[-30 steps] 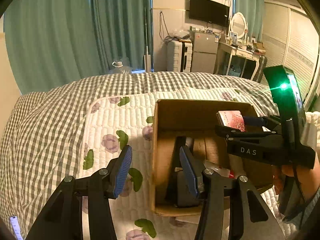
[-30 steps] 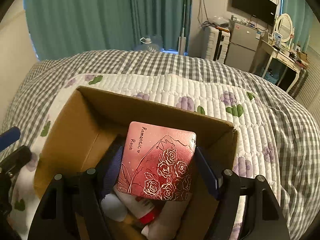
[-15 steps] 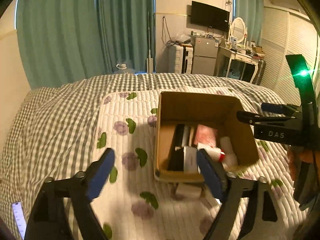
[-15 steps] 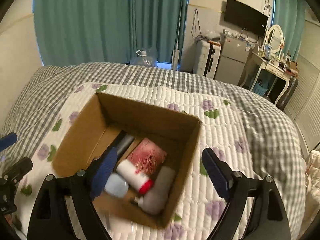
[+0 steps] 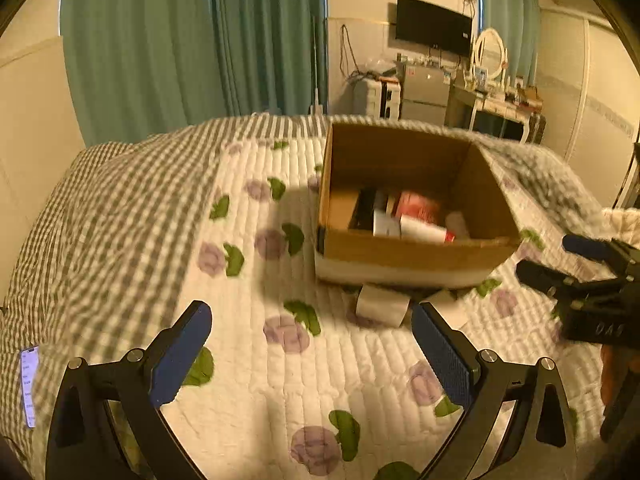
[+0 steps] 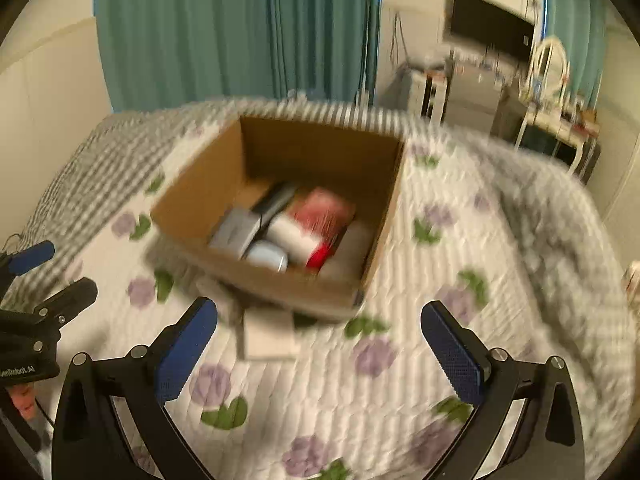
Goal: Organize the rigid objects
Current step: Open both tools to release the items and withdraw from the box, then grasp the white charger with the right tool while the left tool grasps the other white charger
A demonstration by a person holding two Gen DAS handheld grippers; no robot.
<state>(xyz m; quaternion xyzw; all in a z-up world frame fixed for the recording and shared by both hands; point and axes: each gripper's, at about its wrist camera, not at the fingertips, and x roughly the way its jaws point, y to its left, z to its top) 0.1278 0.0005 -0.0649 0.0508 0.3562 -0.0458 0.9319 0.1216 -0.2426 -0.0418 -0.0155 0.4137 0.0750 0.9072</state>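
Observation:
An open cardboard box [image 5: 404, 256] [image 6: 200, 200] sits on a quilted floral bedspread. Inside lie a red rose-print box [image 5: 418, 206] [image 6: 324, 212], a white bottle with a red cap [image 5: 424, 230] [image 6: 296, 240], a dark flat item [image 5: 362, 212], a grey box [image 6: 236, 232] and a pale blue jar [image 6: 268, 256]. My left gripper [image 5: 312, 344] is open and empty, back from the box's front. My right gripper [image 6: 320, 344] is open and empty, also back from the box. A white roll [image 5: 382, 304] and a flat white piece [image 6: 268, 334] lie by the box's front.
The bedspread [image 5: 280, 360] lies on a grey checked blanket [image 5: 104, 216]. A phone [image 5: 29, 384] lies at the left edge. Teal curtains, a TV, a fridge and a dressing table stand behind the bed. The right wrist view is blurred by motion.
My right gripper opened and left the red rose-print box in the cardboard box. Both grippers pulled back and up from the box. My left gripper opened wider.

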